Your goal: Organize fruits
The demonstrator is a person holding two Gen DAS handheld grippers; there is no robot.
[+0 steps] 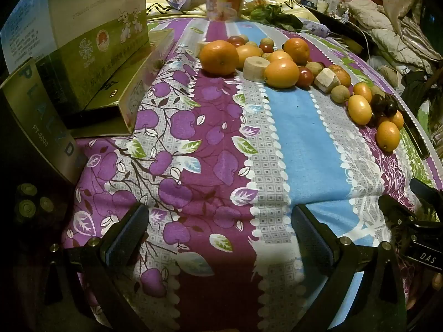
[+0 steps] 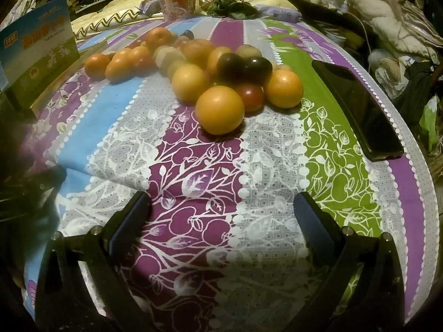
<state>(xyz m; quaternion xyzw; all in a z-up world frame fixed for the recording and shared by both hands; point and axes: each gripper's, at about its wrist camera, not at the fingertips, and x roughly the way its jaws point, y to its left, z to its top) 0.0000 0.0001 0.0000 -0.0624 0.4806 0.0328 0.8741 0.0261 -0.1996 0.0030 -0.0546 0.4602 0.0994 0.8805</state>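
Observation:
A loose row of fruit lies on a patterned cloth [image 1: 304, 127]. In the left wrist view a big orange [image 1: 219, 57] is at its left end, with a pale cut slice [image 1: 256, 68], small orange fruits [image 1: 359, 105], red ones [image 1: 305, 76] and dark ones [image 1: 386, 105] trailing right. My left gripper [image 1: 218, 227] hangs open over bare cloth, well short of the fruit. In the right wrist view an orange fruit [image 2: 220, 109] lies nearest, with dark fruit [image 2: 257, 66] behind it. My right gripper [image 2: 221, 215] is open too, nothing between its fingers [image 2: 313, 221].
A green and blue carton [image 1: 102, 47] stands on a flat box at the left. A black phone [image 2: 357, 108] lies along the cloth's right edge. A printed bowl [image 1: 224, 5], green leaves [image 1: 277, 15] and packets sit behind. Clutter fills the right side.

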